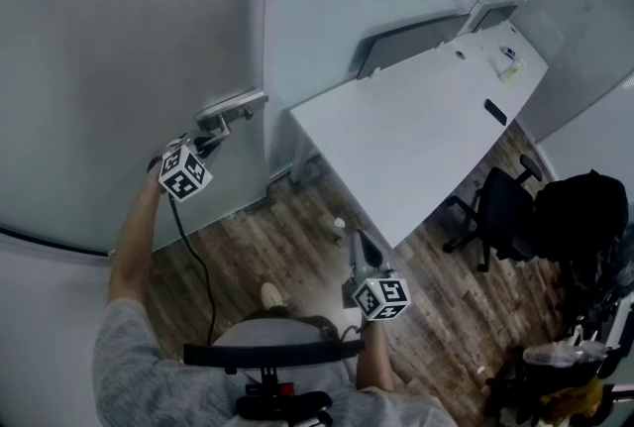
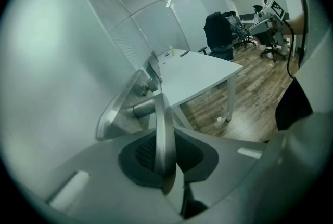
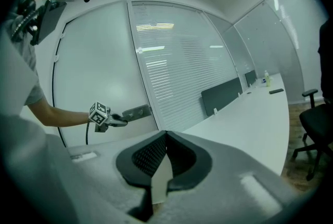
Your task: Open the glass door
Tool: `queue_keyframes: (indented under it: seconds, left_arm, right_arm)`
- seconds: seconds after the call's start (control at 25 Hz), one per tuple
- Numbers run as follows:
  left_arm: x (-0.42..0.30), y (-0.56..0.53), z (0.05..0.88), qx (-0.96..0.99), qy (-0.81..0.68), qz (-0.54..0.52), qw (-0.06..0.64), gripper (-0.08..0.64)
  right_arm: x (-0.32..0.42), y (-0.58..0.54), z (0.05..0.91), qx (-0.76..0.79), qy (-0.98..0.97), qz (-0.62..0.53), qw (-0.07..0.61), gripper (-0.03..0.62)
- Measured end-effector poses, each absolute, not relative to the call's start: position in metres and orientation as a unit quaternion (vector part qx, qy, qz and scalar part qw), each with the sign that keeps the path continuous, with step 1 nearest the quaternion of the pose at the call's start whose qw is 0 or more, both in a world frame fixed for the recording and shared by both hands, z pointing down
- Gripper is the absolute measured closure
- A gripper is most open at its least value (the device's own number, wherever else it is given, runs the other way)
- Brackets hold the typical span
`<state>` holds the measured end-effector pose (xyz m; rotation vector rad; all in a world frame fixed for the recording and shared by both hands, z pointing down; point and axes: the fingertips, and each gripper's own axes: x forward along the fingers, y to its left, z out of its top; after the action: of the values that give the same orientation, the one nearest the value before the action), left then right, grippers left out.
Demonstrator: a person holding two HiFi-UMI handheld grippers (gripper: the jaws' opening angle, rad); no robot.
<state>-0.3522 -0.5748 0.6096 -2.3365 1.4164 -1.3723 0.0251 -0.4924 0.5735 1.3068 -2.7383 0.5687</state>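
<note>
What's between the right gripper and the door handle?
Nothing; the right gripper view shows open air between the right gripper and the door handle.

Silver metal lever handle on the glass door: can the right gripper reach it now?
Probably not usefully: the left gripper is shut on the silver metal lever handle, covering its grip, and the right gripper hangs well apart from it.
</note>
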Motion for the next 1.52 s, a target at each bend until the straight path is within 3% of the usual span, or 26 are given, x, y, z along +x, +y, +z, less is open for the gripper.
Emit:
queue_keyframes:
  seconds: [1.52]
  left_arm:
    - [-0.261,-0.471,0.615,-0.803,0.391,-0.444,0.068,0.518]
  right_arm:
    - [0.074,-0.423,0.573,0.431,-0.883,0.184,0.016,0.591]
